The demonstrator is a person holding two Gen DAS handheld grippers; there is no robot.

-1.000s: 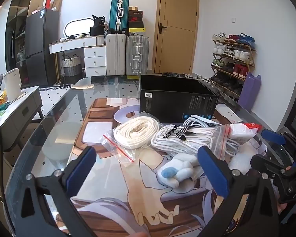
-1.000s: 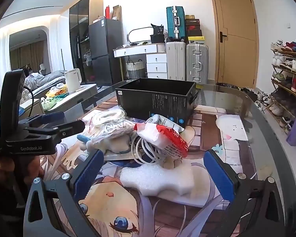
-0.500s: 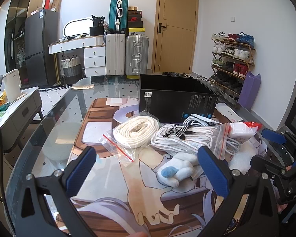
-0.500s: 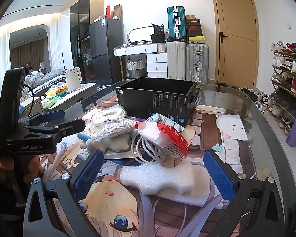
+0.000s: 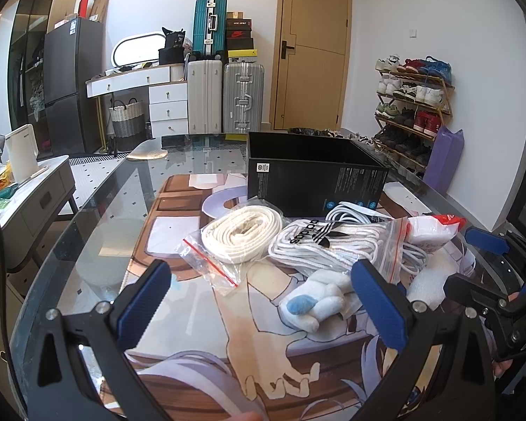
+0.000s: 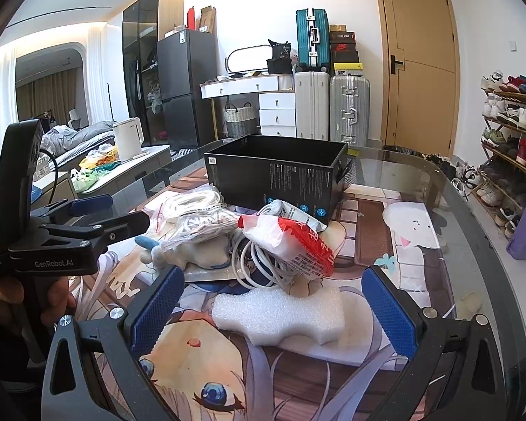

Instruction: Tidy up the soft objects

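Note:
A pile of soft things lies on the printed mat in front of an open black box (image 5: 315, 175), also in the right wrist view (image 6: 277, 172). It holds a bagged white rope coil (image 5: 242, 233), a bagged bundle of white Adidas laces (image 5: 329, 245), a white and blue plush toy (image 5: 312, 303), a red and white bag (image 6: 291, 242), a white cable coil (image 6: 259, 266) and a white foam piece (image 6: 280, 312). My left gripper (image 5: 259, 301) is open and empty, just before the plush toy. My right gripper (image 6: 273, 310) is open and empty, with the foam piece between its fingers.
The glass table (image 5: 98, 210) has rounded edges near both sides. Each gripper shows in the other's view: the right one (image 5: 501, 280), the left one (image 6: 87, 217). Suitcases, a dresser, a shoe rack and a door stand behind the table.
Nothing on the table has moved. Both grippers hold almost still, with only a slight drift in view.

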